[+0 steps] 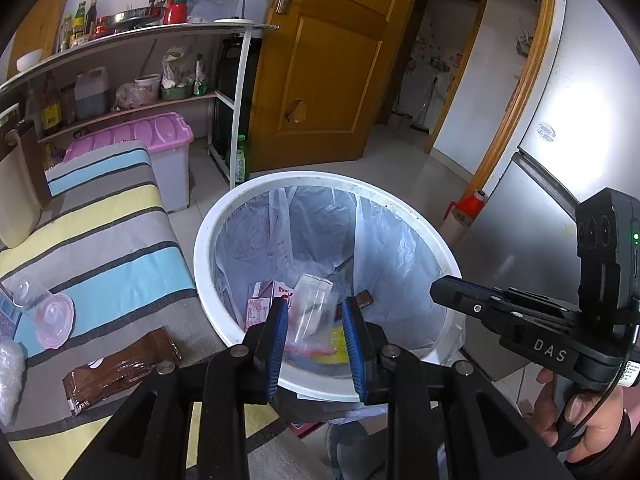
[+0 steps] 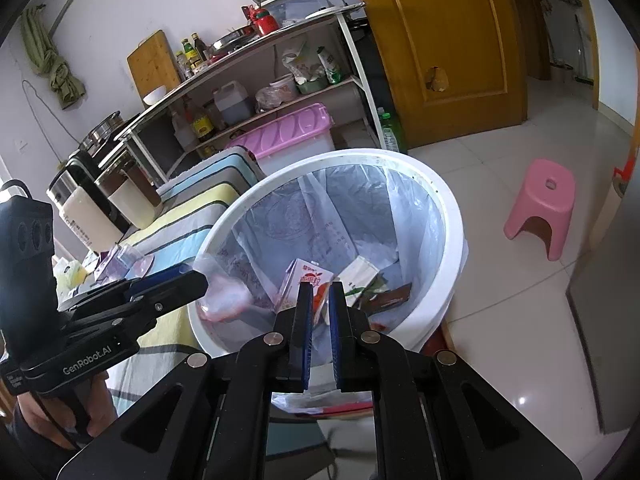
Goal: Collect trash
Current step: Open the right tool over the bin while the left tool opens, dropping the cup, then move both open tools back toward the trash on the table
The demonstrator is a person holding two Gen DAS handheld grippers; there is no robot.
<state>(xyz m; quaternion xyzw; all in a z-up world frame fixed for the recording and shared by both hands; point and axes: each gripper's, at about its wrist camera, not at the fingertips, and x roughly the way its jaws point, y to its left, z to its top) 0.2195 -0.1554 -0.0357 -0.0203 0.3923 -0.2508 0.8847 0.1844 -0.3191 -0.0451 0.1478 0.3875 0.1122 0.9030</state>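
Trash down in the white round plastic bin (image 1: 202, 248), centre frame, lined with a clear plastic bag (image 1: 400, 248): a red-and-white drink carton (image 2: 310, 278), a green-and-white carton (image 2: 360, 276), a flat brown wrapper (image 2: 390, 297). Over the bin mouth, left gripper (image 1: 315, 301) clamped, by the look of it, on a blurred clear plastic cup (image 1: 308, 314). Right gripper (image 2: 320, 289) clenched tight, nothing between its blue pads. Lower left, on the striped tablecloth (image 1: 120, 240): a brown foil packet (image 1: 120, 376) and another clear cup with a pink lid (image 1: 48, 308), both outside the bin.
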